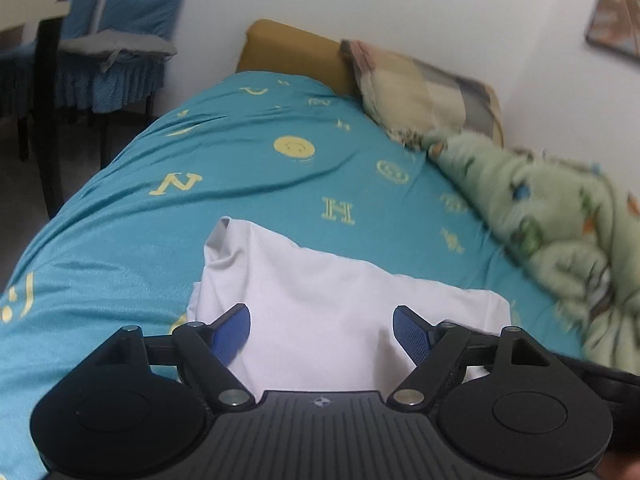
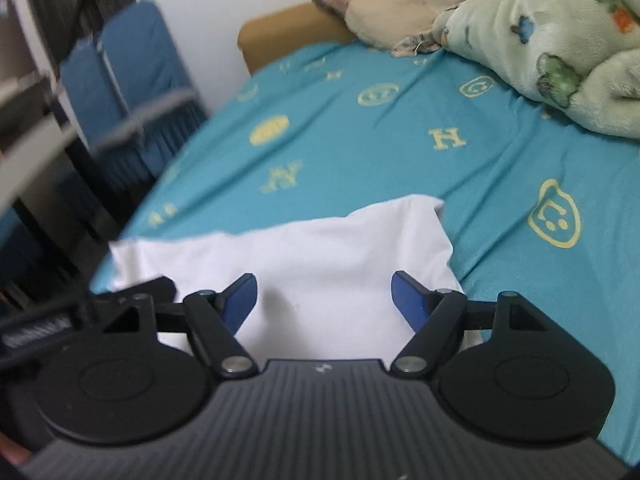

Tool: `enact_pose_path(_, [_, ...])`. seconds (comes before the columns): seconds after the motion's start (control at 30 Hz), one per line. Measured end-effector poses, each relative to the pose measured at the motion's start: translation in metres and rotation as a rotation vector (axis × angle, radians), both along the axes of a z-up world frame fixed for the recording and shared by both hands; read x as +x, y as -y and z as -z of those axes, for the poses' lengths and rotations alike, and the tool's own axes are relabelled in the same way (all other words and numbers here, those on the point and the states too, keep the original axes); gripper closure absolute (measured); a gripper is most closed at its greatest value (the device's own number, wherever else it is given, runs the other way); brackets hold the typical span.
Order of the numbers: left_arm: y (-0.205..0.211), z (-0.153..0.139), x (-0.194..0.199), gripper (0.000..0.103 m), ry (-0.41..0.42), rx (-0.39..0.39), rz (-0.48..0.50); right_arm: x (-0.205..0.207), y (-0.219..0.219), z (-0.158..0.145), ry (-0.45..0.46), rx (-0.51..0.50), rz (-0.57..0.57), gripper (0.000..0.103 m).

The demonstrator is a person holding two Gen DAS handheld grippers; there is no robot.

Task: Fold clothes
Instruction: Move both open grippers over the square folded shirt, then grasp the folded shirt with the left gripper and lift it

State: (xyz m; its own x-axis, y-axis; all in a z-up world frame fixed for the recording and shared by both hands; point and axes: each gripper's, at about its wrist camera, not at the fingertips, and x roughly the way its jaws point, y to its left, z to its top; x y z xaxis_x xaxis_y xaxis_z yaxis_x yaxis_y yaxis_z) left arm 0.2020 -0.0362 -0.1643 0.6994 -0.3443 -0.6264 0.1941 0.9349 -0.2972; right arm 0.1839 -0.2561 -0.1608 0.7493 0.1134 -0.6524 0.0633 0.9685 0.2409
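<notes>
I have both grippers over the near edge of the bed (image 1: 120, 240), each pointed forward across it. My left gripper (image 1: 322, 330) hangs with its jaws spread wide, pinching nothing, above the white garment (image 1: 320, 300) lying folded on the teal sheet. My right gripper (image 2: 324, 300) sits level, jaws likewise spread and empty, over the same garment (image 2: 320, 252). A green blanket (image 1: 540, 220) and pillow (image 1: 420, 92) lie well apart, toward the headboard.
</notes>
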Motion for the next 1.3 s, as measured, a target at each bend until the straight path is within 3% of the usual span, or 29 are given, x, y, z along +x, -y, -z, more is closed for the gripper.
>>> enact_pose_path(0.2, [0.002, 0.006, -0.001, 0.023, -0.010, 0.052, 0.014, -0.008, -0.013, 0.005, -0.013, -0.073, -0.034, 0.027])
enact_pose_path(0.37, [0.001, -0.006, -0.025, 0.023, 0.018, 0.094, 0.019, -0.034, -0.003, -0.015, 0.006, 0.006, 0.006, 0.027])
enact_pose_path(0.5, [0.002, -0.015, -0.054, 0.024, -0.007, 0.183, 0.013, -0.065, 0.008, -0.031, 0.005, 0.061, 0.049, 0.026])
enact_pose_path(0.67, [0.003, -0.012, -0.073, 0.024, -0.023, 0.238, 0.014, -0.078, 0.002, -0.008, -0.141, 0.039, 0.014, 0.027])
enact_pose_path(0.83, [0.003, -0.009, -0.090, 0.024, -0.035, 0.273, 0.013, -0.081, -0.001, -0.001, -0.135, 0.025, 0.006, 0.027])
enact_pose_path(0.93, [-0.011, -0.026, -0.106, 0.024, -0.042, 0.197, -0.019, -0.085, 0.001, -0.002, -0.132, 0.042, 0.006, 0.027])
enact_pose_path(1.07, [-0.045, -0.051, -0.131, 0.020, -0.063, 0.007, -0.098, -0.088, 0.001, -0.003, -0.131, 0.044, 0.011, 0.027])
enact_pose_path(1.2, [-0.070, -0.048, -0.150, 0.016, -0.157, -0.185, -0.132, -0.091, -0.002, -0.003, -0.127, 0.039, 0.018, 0.027])
enact_pose_path(1.3, [-0.076, -0.022, -0.141, 0.015, -0.309, -0.349, -0.151, -0.091, -0.002, -0.004, -0.127, 0.038, 0.023, 0.027])
